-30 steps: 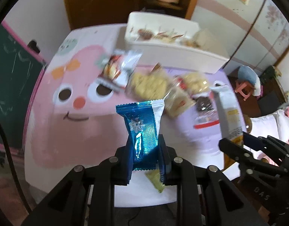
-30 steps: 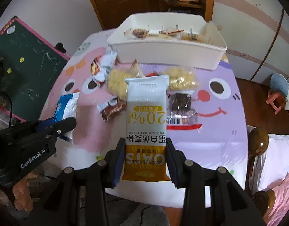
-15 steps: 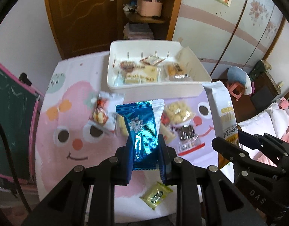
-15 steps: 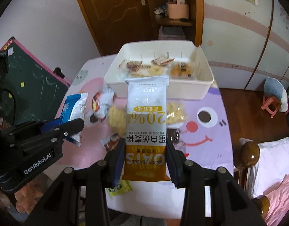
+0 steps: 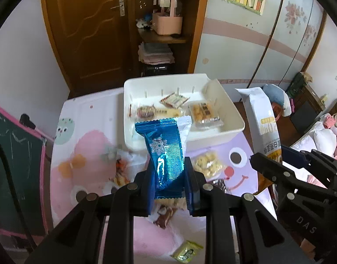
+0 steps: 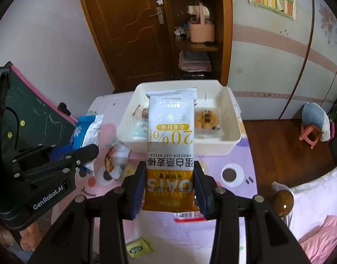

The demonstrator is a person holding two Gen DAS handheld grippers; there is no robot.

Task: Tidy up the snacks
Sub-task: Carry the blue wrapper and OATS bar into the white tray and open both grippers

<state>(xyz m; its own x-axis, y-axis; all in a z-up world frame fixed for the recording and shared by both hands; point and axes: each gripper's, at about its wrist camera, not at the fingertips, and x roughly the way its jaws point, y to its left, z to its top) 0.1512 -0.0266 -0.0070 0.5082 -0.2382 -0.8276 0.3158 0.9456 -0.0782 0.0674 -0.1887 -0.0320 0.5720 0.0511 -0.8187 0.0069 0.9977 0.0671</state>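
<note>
Jaws of your left gripper [image 5: 169, 183] clamp the blue packet [image 5: 165, 151] and your right gripper [image 6: 169, 189] the oat bar [image 6: 170, 145], both raised clear for the white tray [image 6: 232, 140].

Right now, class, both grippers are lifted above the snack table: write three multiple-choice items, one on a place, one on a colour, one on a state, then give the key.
1. Where does the small yellow-green packet lie?
A. in the white bin
B. on the table's near edge
C. on the shelf

2. What colour is the wrapper in the left gripper?
A. blue
B. red
C. black

3. How is the oat bar pack held?
A. lying loose on the table
B. resting in the bin
C. clamped by the right gripper

Key: B, it lies on the cloth, outside the white bin; A, shiny blue foil; C, both pads press its sides.
</note>
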